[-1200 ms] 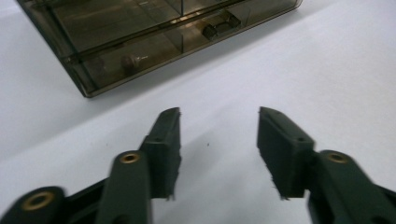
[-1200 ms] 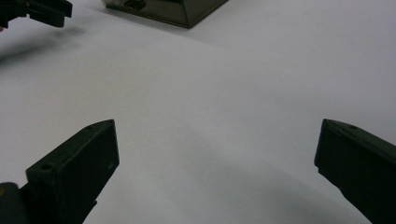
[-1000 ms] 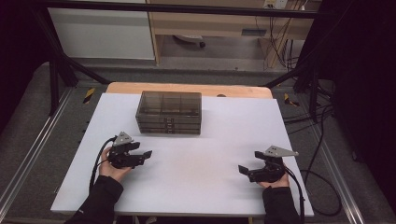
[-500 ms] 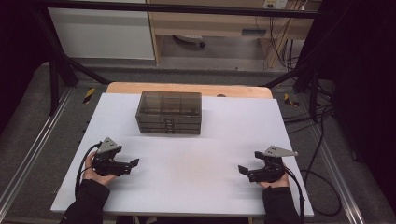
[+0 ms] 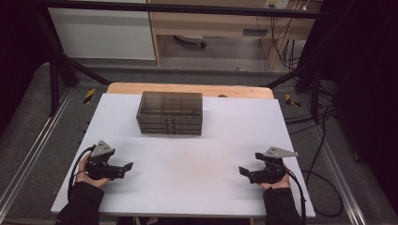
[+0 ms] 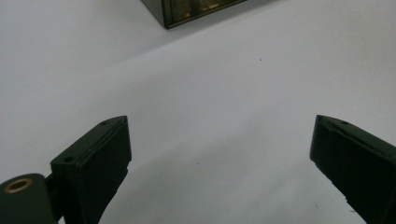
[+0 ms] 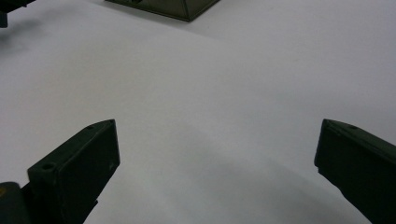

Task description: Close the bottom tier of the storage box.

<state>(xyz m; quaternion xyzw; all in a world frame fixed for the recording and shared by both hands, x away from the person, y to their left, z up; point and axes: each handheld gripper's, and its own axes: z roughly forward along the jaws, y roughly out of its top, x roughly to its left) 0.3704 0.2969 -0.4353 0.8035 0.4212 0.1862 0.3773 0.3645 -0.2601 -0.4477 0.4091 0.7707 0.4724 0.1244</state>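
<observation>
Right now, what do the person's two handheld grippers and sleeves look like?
Both are black handheld tools. The left gripper and right gripper each carry a grey three-cornered plate on top and trail a black cable. Seen close, the jaws are flat, matte black blocks with small holes near the tips; the left gripper view shows a brass-coloured ring at its base. The person wears dark long sleeves.

A lab or robotics test cell: a white worktop (image 5: 187,154) stands inside a black metal frame (image 5: 61,70), with aluminium rails (image 5: 28,164) on grey floor at 9 and 3 o'clock. Loose cables (image 5: 324,140) trail at 3 o'clock, and plain cabinets (image 5: 103,33) stand at 12 o'clock.
</observation>
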